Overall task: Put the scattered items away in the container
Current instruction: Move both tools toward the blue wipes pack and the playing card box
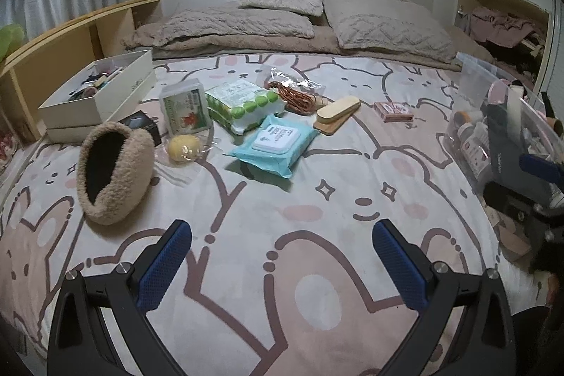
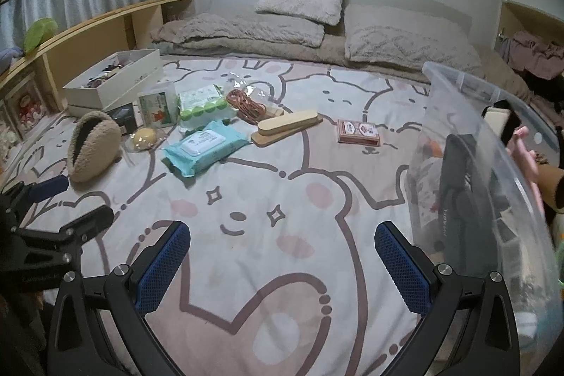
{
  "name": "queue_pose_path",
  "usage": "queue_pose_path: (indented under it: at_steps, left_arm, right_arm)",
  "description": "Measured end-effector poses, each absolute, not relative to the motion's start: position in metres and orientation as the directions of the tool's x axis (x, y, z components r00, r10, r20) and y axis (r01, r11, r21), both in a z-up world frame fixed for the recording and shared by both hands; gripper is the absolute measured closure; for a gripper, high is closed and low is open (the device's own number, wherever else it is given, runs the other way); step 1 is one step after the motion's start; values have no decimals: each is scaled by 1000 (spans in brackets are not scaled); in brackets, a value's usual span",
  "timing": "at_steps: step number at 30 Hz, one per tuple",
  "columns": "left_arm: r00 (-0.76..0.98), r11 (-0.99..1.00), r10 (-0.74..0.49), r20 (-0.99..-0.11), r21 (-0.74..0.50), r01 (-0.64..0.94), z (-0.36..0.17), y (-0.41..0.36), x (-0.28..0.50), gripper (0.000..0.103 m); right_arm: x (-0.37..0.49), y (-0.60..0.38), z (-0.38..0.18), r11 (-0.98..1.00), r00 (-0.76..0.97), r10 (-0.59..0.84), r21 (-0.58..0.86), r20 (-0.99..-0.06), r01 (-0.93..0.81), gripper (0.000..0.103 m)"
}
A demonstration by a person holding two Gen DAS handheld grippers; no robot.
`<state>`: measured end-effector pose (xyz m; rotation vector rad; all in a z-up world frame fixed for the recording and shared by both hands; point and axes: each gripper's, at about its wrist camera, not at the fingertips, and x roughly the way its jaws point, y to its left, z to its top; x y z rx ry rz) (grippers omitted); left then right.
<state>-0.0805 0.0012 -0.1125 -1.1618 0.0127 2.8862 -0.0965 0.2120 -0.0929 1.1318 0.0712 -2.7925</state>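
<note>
Both grippers hover with jaws spread wide and empty over a cartoon-bear blanket [image 1: 282, 185]: the left gripper [image 1: 282, 256] and the right gripper [image 2: 282, 256]. The clear plastic container [image 2: 469, 115], already part full, sits just right of the right gripper. Beyond lie a blue wet-wipes pack [image 1: 275, 143], a wooden brush [image 1: 336, 113], a red card box [image 1: 393, 111] and a fuzzy slipper [image 1: 112, 171]. Likely risks: the soft wipes pack slipping from a pinch, or the light container tipping if nudged
</note>
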Motion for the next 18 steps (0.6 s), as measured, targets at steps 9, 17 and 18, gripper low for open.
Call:
queue_pose_path:
  at_steps: [9,17,18]
  left_arm:
    - [-719,-997,2,-695,54,-54,-135,9,-127,0]
    - [-704,-992,10,-710,81,-95,-153,3,-182,0]
    - [-706,-991,12,-708,84,-101,-155,3,-189,0]
  right_arm:
    - [-140,217,-119,-994,-678,-86,20,-730,104,0]
    - [-162,220,-146,-995,-649,-93,47,-755,89,0]
    - [-163,221,-149,-995,-643,-94,48,-760,88,0]
